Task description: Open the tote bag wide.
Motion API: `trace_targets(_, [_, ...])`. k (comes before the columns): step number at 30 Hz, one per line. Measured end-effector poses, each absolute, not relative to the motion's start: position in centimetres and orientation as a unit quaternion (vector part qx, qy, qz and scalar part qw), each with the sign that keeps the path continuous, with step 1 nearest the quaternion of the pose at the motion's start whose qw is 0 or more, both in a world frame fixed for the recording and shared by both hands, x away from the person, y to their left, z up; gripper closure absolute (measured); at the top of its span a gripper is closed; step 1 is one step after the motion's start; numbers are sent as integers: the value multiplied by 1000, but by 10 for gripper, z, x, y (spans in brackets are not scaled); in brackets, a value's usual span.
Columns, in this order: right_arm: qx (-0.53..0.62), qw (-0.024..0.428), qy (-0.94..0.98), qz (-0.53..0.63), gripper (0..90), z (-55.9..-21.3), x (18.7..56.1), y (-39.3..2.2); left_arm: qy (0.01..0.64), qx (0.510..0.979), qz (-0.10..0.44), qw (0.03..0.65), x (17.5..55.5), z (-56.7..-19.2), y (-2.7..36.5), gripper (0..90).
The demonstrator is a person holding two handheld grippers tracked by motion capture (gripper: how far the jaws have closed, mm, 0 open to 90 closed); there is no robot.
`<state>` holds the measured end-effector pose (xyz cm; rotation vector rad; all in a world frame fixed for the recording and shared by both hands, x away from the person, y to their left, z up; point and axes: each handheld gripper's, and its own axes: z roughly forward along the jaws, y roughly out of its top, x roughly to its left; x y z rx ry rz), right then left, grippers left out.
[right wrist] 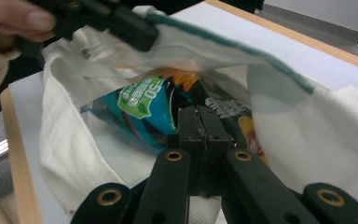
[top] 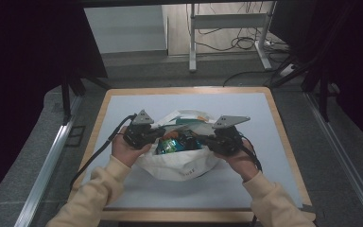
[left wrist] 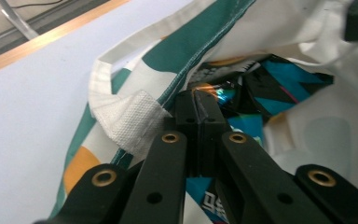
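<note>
Tote bag (top: 179, 163) on tabletop (top: 123, 106), snack packets (top: 177, 142) inside. Left gripper (top: 158, 134) and right gripper (top: 207, 140): fingers pinched tight on opposite rim edges.

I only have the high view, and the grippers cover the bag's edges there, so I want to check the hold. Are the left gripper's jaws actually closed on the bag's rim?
Observer: Yes. The right gripper view shows the left gripper clamped shut on the teal-stitched rim of the tote bag.
Operator: And the right one?
Observer: The right gripper has its jaws pressed together, with white cloth of the bag bunched at their base.
Operator: What is inside?
Observer: A blue snack packet with a green label lies at the mouth, with darker packets beside it.
</note>
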<state>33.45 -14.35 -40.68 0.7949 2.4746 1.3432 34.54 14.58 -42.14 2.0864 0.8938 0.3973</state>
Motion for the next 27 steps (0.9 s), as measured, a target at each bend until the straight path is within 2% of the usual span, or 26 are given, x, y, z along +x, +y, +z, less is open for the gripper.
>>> trace_targets(16, [242,78,863,436,892,-425,309,-144,368,825,164,396,367,-426,147,900])
trace_targets(24, [238,95,860,442,892,-409,316,-138,346,828,134,420,357,-417,140,899])
trace_targets(27, [233,96,865,434,893,-406,324,-126,334,841,151,397,357,-420,131,899])
